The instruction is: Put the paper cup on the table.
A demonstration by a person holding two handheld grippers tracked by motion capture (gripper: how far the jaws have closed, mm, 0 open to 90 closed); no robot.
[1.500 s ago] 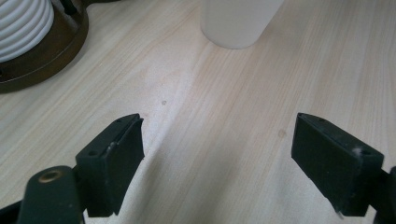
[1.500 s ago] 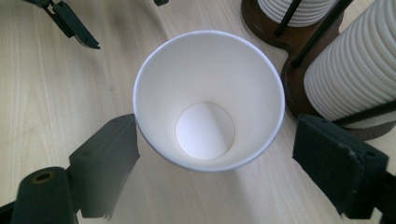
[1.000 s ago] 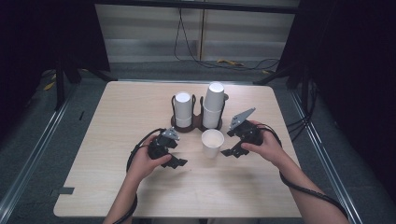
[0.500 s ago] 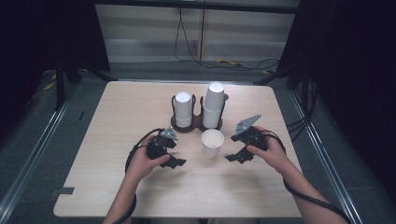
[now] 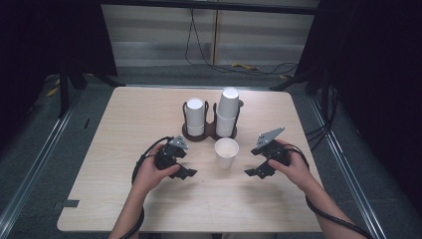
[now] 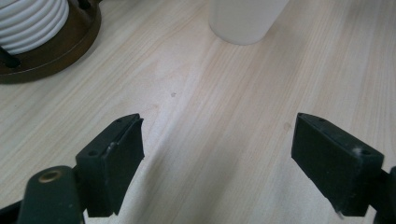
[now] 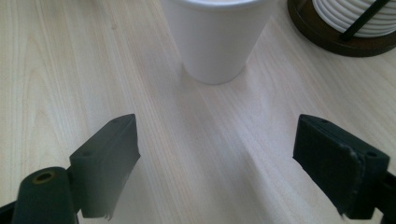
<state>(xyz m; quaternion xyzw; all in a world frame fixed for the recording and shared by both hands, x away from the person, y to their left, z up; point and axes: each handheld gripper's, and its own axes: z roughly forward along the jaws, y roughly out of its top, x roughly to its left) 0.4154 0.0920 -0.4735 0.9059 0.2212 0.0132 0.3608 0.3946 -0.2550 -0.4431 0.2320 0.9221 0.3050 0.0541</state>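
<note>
Centrally, a single white paper cup (image 5: 226, 152) is seen standing upright, mouth up, on the pale wood-grain worktop (image 5: 124, 119). All other places are given from this cup. Just behind it stands a dark brown round-based cup holder with thin black wire uprights (image 5: 200, 134); two stacks of white cups are carried in it, the shorter stack (image 5: 195, 116) behind and to the left, the taller stack (image 5: 228, 112) directly behind.

To the left of the cup, near but apart from it, the left hand-held gripper (image 5: 185, 172) is held low over the worktop. In the left gripper view its black jaws are spread wide with nothing between them, and the cup's base (image 6: 243, 21) is seen ahead, off to the right.

To the right of the cup, near but apart from it, the right hand-held gripper (image 5: 256, 172) is held likewise. Its jaws are spread wide and empty, and the cup (image 7: 215, 39) is seen straight ahead of the gap, clear of both jaws.
</note>
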